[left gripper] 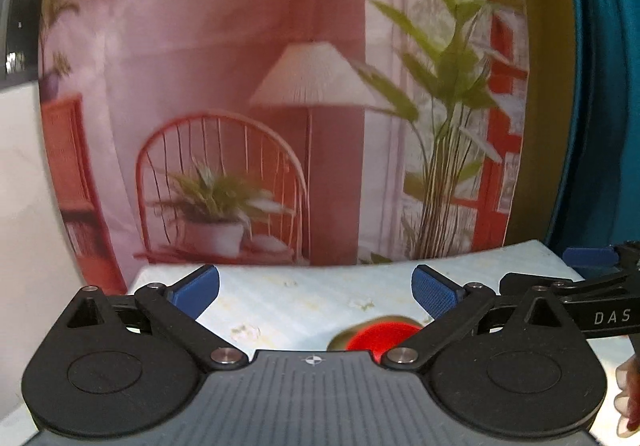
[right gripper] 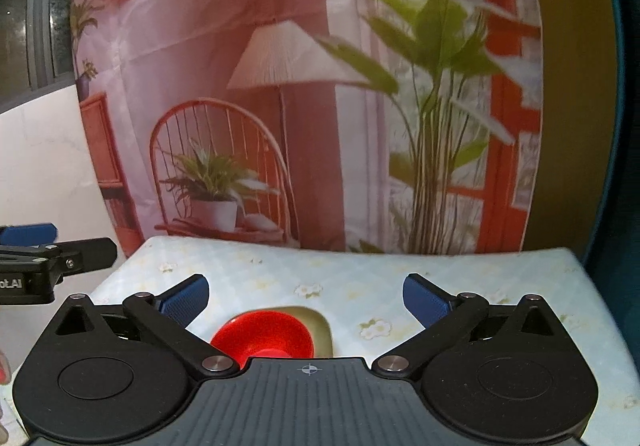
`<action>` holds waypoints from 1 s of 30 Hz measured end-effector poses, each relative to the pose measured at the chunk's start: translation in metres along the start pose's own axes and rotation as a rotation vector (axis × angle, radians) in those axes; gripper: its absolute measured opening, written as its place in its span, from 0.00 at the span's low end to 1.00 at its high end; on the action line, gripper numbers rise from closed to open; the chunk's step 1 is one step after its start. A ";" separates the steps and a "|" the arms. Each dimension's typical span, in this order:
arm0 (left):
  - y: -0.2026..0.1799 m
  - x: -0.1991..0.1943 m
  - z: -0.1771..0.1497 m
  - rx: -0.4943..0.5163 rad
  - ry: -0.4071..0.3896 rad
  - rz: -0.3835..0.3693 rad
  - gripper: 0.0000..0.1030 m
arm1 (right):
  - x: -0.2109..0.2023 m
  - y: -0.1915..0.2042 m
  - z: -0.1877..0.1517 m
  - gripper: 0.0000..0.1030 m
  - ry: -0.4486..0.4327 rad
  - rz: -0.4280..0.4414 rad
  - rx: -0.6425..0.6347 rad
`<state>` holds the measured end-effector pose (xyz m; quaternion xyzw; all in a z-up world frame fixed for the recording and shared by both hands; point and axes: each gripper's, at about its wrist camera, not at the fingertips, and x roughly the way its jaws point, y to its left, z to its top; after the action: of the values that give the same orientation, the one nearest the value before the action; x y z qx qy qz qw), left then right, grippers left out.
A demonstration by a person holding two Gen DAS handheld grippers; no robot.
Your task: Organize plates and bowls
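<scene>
A red bowl [right gripper: 264,334] sits on a gold-coloured plate [right gripper: 318,320] on the table with a pale floral cloth [right gripper: 360,278]. In the left wrist view the red bowl [left gripper: 380,336] and the plate rim [left gripper: 344,338] show low between the fingers. My left gripper [left gripper: 316,292] is open and empty above the table, to the left of the bowl. My right gripper [right gripper: 306,298] is open and empty, just behind and above the bowl. Each gripper shows at the edge of the other's view: the right gripper's arm [left gripper: 592,286], the left gripper's arm [right gripper: 44,258].
A printed backdrop [right gripper: 300,86] of a pink room with a lamp, chair and plants stands behind the table. A teal curtain [left gripper: 600,86] hangs at the right. A white wall [right gripper: 40,166] lies left. The table's far edge [right gripper: 360,250] meets the backdrop.
</scene>
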<state>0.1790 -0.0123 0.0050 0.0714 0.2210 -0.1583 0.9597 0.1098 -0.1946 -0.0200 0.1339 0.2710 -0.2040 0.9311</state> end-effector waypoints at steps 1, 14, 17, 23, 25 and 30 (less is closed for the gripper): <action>-0.001 -0.005 0.003 0.005 -0.005 -0.008 1.00 | -0.007 0.002 0.002 1.00 -0.010 0.000 -0.006; -0.008 -0.068 0.035 0.001 -0.106 -0.003 1.00 | -0.076 0.019 0.030 1.00 -0.108 0.003 -0.030; -0.007 -0.075 0.040 -0.019 -0.105 0.010 1.00 | -0.085 0.018 0.035 1.00 -0.108 0.030 -0.017; -0.006 -0.084 0.043 -0.031 -0.108 0.060 1.00 | -0.093 0.023 0.041 1.00 -0.107 0.010 -0.016; -0.005 -0.085 0.043 -0.034 -0.103 0.063 1.00 | -0.094 0.023 0.042 1.00 -0.102 0.009 -0.009; -0.004 -0.083 0.044 -0.033 -0.093 0.076 1.00 | -0.096 0.023 0.043 1.00 -0.103 -0.003 -0.008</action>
<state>0.1246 -0.0024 0.0811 0.0566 0.1758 -0.1214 0.9753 0.0658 -0.1598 0.0717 0.1189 0.2237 -0.2107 0.9442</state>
